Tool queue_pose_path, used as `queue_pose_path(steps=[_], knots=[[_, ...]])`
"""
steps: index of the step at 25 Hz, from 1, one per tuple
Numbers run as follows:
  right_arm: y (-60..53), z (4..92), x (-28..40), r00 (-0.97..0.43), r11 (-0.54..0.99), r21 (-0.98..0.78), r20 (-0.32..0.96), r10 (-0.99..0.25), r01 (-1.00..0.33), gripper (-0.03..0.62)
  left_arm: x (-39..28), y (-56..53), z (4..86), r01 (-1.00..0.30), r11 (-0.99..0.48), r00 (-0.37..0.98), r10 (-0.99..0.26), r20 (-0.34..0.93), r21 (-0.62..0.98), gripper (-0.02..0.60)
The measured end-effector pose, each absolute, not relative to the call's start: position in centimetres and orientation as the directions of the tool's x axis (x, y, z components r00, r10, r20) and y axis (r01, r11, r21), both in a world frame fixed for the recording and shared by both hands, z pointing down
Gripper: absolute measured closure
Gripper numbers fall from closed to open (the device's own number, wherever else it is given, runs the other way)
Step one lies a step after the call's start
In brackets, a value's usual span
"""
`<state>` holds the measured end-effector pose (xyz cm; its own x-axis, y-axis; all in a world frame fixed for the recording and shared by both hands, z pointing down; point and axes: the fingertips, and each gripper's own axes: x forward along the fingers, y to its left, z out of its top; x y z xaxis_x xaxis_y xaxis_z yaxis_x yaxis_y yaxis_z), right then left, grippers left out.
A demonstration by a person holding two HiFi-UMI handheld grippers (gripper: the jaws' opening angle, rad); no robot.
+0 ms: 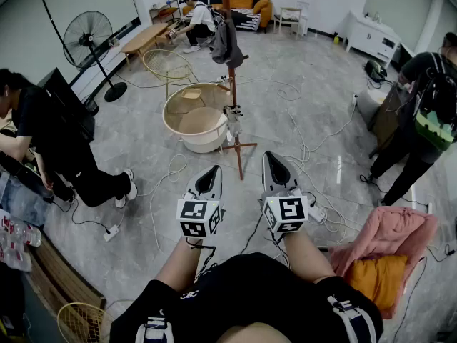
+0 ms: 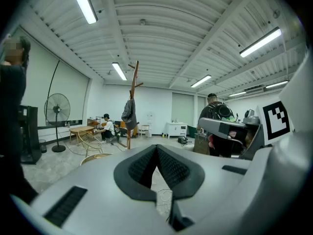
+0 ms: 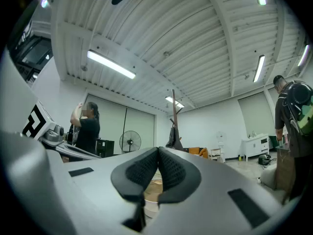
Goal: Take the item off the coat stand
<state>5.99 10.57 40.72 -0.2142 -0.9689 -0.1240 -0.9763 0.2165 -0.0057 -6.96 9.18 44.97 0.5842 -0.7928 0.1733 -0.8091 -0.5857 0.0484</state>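
Note:
The wooden coat stand (image 1: 233, 84) rises from the floor ahead of me, beyond both grippers. A dark grey garment (image 1: 227, 43) hangs from its upper pegs. In the left gripper view the coat stand (image 2: 133, 97) is far off, with the garment (image 2: 129, 112) draped on it. In the right gripper view the coat stand (image 3: 173, 112) and garment (image 3: 173, 138) are also distant. My left gripper (image 1: 214, 170) and right gripper (image 1: 270, 157) are held side by side in front of my body. Both are shut with nothing between the pads, and well short of the stand.
A round beige tub (image 1: 196, 116) stands just left of the stand's base. Cables (image 1: 307, 148) trail over the floor. A pink garment lies on an orange seat (image 1: 389, 252) at my right. People stand at left (image 1: 50, 134) and right (image 1: 421, 113); a fan (image 1: 89, 38) stands far left.

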Motion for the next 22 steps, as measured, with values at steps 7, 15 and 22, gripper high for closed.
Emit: queue_pose_path(steps=[7, 15, 22], knots=[[11.7, 40.6, 6.7, -0.229, 0.235, -0.033, -0.125, -0.965, -0.971, 0.579, -6.1, 10.4, 44.9, -0.811, -0.583, 0.582, -0.792, 0.184, 0.054, 0.566], [11.3, 40.9, 8.2, -0.235, 0.242, -0.047, -0.117, -0.965, -0.969, 0.579, -5.0, 10.1, 45.0, -0.823, -0.566, 0.564, -0.806, 0.18, 0.044, 0.566], [10.7, 41.2, 10.8, -0.255, 0.261, -0.046, -0.107, -0.961, -0.964, 0.579, -2.9, 10.2, 44.5, -0.845, -0.534, 0.531, -0.829, 0.172, 0.033, 0.566]])
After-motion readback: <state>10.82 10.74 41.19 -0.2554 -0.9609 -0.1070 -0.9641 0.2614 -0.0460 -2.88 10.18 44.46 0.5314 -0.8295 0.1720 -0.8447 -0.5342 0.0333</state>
